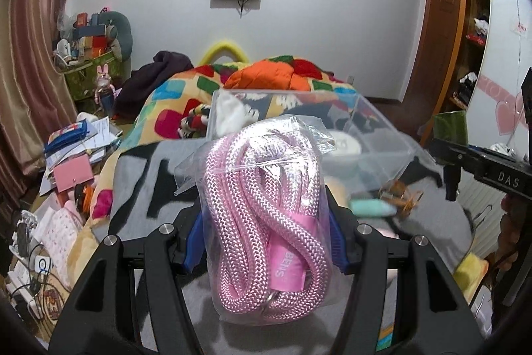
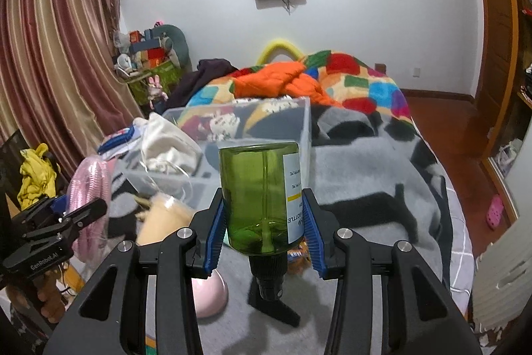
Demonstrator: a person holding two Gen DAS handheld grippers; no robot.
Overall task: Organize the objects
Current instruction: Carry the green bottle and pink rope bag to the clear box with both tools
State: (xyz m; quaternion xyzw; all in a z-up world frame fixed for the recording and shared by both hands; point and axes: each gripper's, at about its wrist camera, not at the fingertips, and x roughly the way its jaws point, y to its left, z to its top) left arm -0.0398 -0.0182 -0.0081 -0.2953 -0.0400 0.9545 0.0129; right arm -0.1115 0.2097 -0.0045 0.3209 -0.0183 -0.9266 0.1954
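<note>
The left gripper point(image 1: 266, 242) clamps a bagged pink rope point(image 1: 266, 222); the right gripper point(image 2: 264, 232) grips an inverted green bottle point(image 2: 256, 195). A clear bin point(image 2: 282, 122) sits at twelve o'clock.

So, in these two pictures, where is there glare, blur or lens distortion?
Left wrist view: the plastic bag of pink rope in the left claw shows white glare; the clear box behind is softly blurred; dark fisheye corners. Right wrist view: the green bottle is sharp; the curtain bows from distortion.
</note>
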